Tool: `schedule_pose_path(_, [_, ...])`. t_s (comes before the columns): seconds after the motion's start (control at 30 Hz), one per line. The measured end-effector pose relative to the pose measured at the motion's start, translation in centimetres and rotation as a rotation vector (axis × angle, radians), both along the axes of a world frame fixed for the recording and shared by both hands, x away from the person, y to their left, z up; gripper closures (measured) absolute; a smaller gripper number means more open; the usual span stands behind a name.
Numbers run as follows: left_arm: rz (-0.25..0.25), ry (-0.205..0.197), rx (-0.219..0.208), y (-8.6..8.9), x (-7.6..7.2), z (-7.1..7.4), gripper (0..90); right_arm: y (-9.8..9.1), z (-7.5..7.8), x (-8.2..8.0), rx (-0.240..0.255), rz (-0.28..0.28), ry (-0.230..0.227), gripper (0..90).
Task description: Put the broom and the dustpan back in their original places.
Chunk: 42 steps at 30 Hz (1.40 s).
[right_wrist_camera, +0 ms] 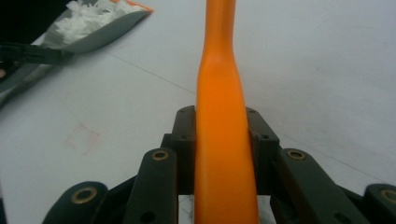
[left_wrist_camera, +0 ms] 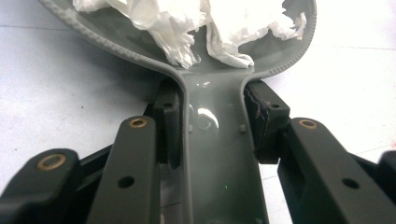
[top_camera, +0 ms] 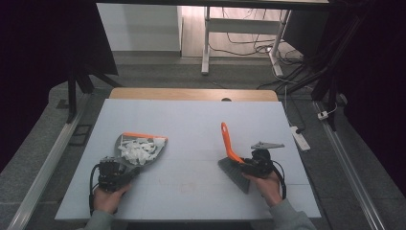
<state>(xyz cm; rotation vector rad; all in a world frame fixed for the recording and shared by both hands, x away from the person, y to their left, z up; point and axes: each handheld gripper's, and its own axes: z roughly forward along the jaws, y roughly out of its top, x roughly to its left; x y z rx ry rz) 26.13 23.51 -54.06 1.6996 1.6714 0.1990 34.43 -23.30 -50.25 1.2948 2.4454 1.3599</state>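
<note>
Clamping: left gripper [left_wrist_camera: 212,126] shut on dustpan [left_wrist_camera: 219,158] handle, paper scraps [top_camera: 139,149] inside; right gripper [right_wrist_camera: 223,140] shut on orange brush [right_wrist_camera: 224,140] handle.

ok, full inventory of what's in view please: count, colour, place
dustpan: 1, grey with an orange front edge, left half of the table, handle clamped in the left gripper
paper scraps: one pile, white, crumpled, lying in the dustpan
brush: 1, orange handle and grey bristles, right half of the table, handle clamped in the right gripper
table: 1, pale grey top with a wooden strip along the far edge
power strip: 1, white, on the floor to the right of the table
desk frame: 1, white legs, on the floor beyond the table
left gripper: 1, black, shut on the dustpan handle
right gripper: 1, black, shut on the brush handle
hands: 2, at the near edge, one on each gripper
</note>
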Motion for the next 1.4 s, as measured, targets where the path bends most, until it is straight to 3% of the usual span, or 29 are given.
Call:
schedule_pose_path(0.1, [-0.008,-0.005,-0.008,0.1,0.0,0.0,59.4,0.0,0.0,0.1,-0.037,-0.001,-0.019,68.0])
schedule_pose_path(0.33, [-0.028,-0.017,0.008,0.0,-0.1,0.1,46.4,-0.3,-0.2,0.5,-0.099,-0.003,-0.056,63.0])
schedule_pose_path(0.6, [-0.036,-0.037,0.022,0.2,-0.5,0.5,30.7,-0.7,-0.5,1.1,-0.138,-0.002,-0.056,57.0])
schedule_pose_path(1.03, [-0.063,-0.083,0.039,0.9,-1.3,1.3,27.2,-0.5,-1.1,1.7,-0.229,-0.02,-0.045,44.8])
schedule_pose_path(1.07, [-0.068,-0.091,0.038,0.9,-1.3,1.4,27.2,-0.5,-1.1,1.7,-0.239,-0.025,-0.053,44.4])
schedule_pose_path(1.1, [-0.072,-0.095,0.039,1.0,-1.4,1.5,27.2,-0.3,-1.1,1.6,-0.28,-0.036,-0.075,44.1])
schedule_pose_path(1.27, [-0.09,-0.124,0.044,1.0,-1.7,2.1,27.2,-0.4,-0.8,1.5,-0.272,-0.044,-0.087,44.3])
schedule_pose_path(1.4, [-0.105,-0.143,0.043,1.0,-1.8,2.6,27.6,-0.5,-0.2,1.2,-0.256,-0.054,-0.129,44.7])
